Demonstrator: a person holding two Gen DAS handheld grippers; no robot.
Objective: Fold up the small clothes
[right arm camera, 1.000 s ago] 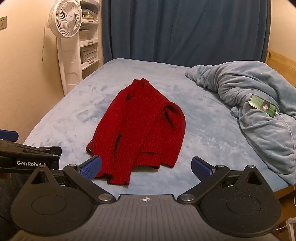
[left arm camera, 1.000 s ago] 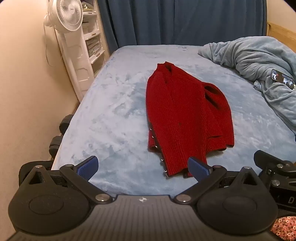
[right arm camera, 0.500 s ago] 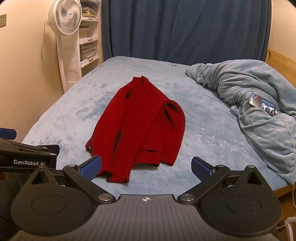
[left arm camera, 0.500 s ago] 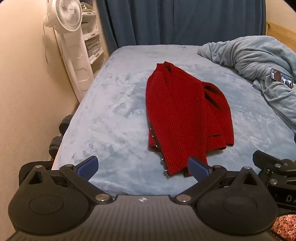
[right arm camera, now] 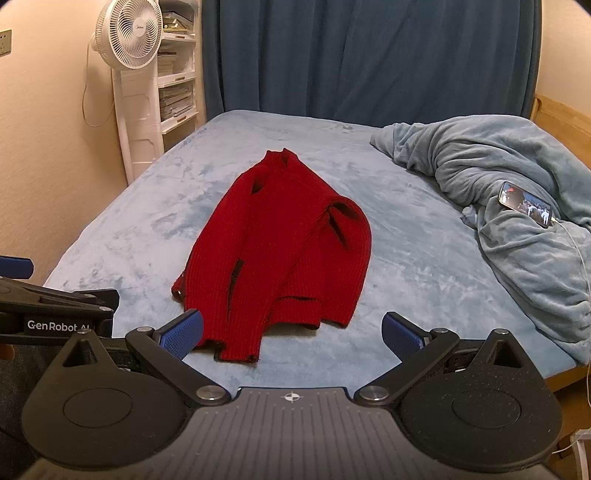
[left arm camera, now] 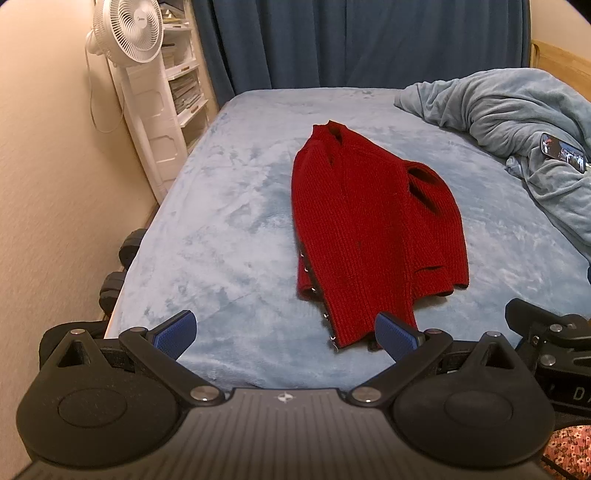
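Note:
A small red knitted cardigan [left arm camera: 369,229] lies on the light blue bed [left arm camera: 229,221], its sides folded inward, collar at the far end and hem nearest me. It also shows in the right wrist view [right arm camera: 280,251]. My left gripper [left arm camera: 284,334] is open and empty, just short of the hem at the bed's near edge. My right gripper [right arm camera: 291,332] is open and empty, also just before the hem. The left gripper's body [right arm camera: 55,314] shows at the left of the right wrist view.
A crumpled blue blanket [right arm camera: 498,206] lies on the right side of the bed with a lit phone [right arm camera: 526,203] and its cable on it. A white fan [left arm camera: 129,29] and shelf unit stand by the left wall. Dark curtains hang behind. Dumbbells [left arm camera: 118,280] lie beside the bed.
Both grippers have risen and drawn back slightly; the cardigan sits a little higher and farther in view. The cardigan itself has not moved.

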